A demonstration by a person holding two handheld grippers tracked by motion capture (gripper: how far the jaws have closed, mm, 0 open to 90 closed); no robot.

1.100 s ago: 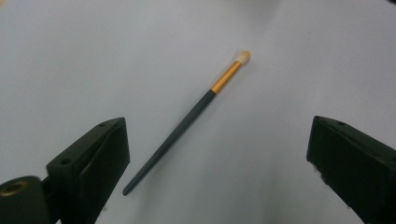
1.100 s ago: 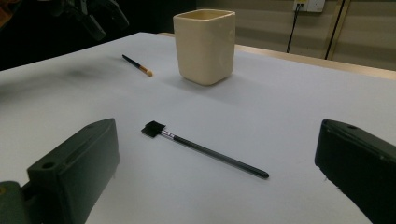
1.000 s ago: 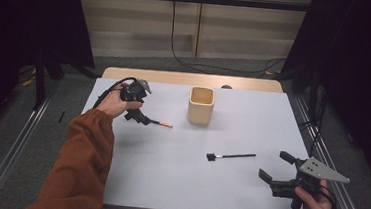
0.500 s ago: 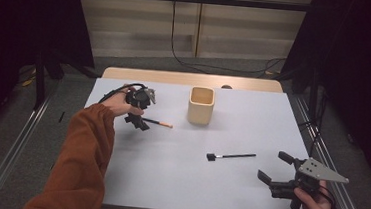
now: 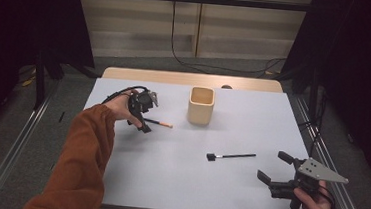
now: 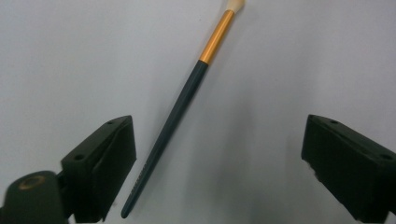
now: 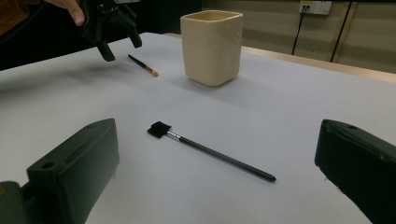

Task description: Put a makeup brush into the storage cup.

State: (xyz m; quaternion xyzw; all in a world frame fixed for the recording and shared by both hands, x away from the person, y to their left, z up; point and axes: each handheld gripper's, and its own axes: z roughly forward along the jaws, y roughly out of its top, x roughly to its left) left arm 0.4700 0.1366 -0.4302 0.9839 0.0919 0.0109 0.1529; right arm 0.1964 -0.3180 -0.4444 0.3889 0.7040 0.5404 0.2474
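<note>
We see left tool [image 5: 144,124] over thin brush [image 6: 184,100] on tabletop [image 5: 168,173], jaws wide but just been closing, brush handle between them, nearer one jaw, pads not touching. Brush lies left of cream cup [image 5: 201,106]. Right tool [image 5: 275,167] wide, holding nothing, near tabletop's right front edge. Black flat brush [image 7: 210,151] lies ahead of it.

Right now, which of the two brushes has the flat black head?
The black brush lying mid-table nearer the right gripper. The other brush, under the left gripper, has an orange band and pale tip.
</note>
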